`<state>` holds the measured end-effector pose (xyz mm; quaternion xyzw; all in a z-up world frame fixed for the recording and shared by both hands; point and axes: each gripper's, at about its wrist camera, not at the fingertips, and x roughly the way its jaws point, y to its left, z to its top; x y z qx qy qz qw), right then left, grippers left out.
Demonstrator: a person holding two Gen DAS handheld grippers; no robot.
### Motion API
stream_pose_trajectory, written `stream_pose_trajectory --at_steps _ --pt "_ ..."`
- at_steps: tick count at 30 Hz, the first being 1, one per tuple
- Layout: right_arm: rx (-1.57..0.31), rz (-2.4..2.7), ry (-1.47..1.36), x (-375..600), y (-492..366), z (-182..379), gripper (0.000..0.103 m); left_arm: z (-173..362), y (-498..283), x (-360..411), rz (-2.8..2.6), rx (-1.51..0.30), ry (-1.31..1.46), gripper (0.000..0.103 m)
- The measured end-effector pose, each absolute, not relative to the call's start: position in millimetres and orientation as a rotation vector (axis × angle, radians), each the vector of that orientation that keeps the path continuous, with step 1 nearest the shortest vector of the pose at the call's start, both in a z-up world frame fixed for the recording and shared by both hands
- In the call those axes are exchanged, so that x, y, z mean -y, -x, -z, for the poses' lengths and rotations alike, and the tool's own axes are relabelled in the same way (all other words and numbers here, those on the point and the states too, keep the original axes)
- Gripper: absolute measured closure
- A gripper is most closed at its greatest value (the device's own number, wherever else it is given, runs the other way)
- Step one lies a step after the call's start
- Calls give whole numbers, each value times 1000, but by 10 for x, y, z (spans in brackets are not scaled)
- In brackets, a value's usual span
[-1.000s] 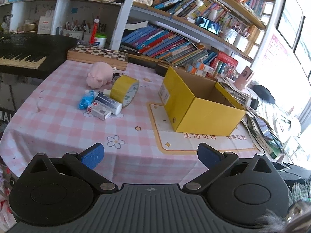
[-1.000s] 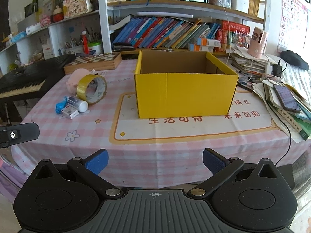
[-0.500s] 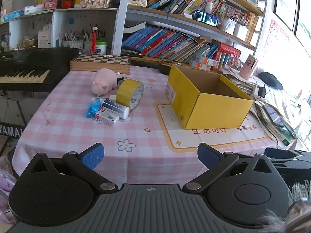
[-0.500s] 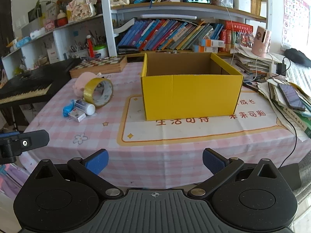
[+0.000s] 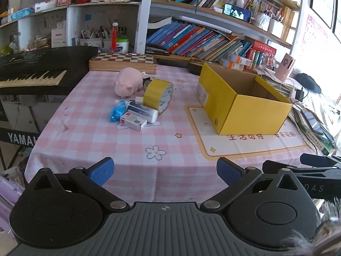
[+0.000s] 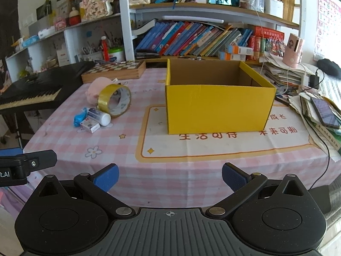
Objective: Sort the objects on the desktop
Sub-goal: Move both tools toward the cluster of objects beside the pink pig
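Both views have levelled and drawn back; left gripper [image 5: 163,169] and right gripper [image 6: 169,176] gape wide, empty, before the untouched pile by the yellow cardboard box [image 6: 217,104]

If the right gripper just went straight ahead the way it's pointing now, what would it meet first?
Most likely the near wall of the yellow box. The right gripper, open and empty, hangs off the near table edge and faces that wall nearly square on; only bare pink checked tablecloth lies between. Its height over the table is unclear.
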<state>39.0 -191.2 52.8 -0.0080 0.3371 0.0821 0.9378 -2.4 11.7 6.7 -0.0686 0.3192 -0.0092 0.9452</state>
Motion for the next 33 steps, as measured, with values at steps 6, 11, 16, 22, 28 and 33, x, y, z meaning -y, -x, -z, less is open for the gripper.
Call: stream_pose_trajectory --at_steps 6,11,16,22,28,33 --pt "-704 -186 20 1836 -445 -507 0 -49 10 -193 1 -659 143 0" --pt "-715 -205 26 1771 -485 -500 0 -33 -7 -248 -12 -671 143 0" --pt "-726 -233 37 1700 -532 -487 0 -5 -21 -302 -35 -682 148 0" --pt "-728 -270 59 1601 -569 -472 0 33 -26 -393 -69 -694 165 0" --pt "-722 -307 82 1519 -618 -456 0 63 -65 -442 -102 -710 167 0" --pt "-723 -337 85 1465 -737 -441 0 90 -133 -472 -119 -719 163 0"
